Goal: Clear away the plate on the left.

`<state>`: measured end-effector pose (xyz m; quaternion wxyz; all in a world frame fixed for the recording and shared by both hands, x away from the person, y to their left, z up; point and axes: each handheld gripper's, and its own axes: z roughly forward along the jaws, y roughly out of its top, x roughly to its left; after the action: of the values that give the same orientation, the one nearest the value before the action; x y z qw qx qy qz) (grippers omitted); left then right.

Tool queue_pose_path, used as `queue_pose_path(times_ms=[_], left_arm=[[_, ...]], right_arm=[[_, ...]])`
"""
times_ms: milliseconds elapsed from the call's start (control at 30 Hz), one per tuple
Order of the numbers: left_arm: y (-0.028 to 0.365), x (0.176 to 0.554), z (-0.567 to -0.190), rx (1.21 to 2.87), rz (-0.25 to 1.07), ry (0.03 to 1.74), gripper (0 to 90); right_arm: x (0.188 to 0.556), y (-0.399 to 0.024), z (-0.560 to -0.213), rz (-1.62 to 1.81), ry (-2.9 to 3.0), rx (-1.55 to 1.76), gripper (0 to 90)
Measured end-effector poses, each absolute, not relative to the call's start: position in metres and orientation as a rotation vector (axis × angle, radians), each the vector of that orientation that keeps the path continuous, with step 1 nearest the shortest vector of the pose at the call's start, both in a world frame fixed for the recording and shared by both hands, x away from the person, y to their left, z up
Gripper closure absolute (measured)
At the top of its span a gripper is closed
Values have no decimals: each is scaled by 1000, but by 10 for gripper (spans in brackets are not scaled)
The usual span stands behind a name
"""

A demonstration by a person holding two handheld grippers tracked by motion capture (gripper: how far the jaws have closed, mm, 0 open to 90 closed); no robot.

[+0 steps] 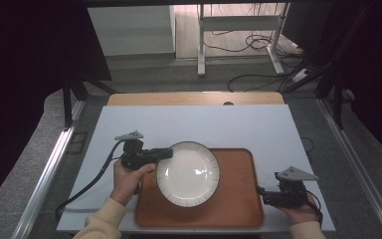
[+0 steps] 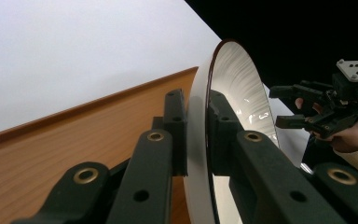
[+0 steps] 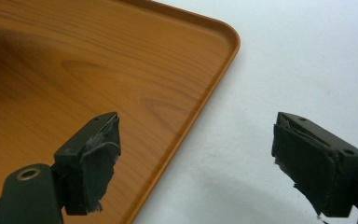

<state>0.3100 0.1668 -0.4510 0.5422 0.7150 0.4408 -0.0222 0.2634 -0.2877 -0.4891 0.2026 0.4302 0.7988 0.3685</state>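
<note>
The left tool (image 1: 165, 154) is clamped on the rim of the plate (image 1: 188, 174), which sits over the left part of the wooden tray (image 1: 238, 189) on the worktop (image 1: 194, 124). Plate placement appears nearly complete; release remains. The plate is round, white, dark-rimmed. The right tool (image 3: 196, 163) stands apart, holding nothing.

I am looking over every surface here and I am finding no writing, label, brand, number or sign that I can read.
</note>
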Motion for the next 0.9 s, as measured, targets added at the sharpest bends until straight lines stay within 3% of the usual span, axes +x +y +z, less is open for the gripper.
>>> queue_pose_path(times_ms=[900], left_arm=[[128, 332, -496, 1790, -122, 1123, 811]], right_arm=[[264, -288, -490, 1027, 2241, 1193, 159]])
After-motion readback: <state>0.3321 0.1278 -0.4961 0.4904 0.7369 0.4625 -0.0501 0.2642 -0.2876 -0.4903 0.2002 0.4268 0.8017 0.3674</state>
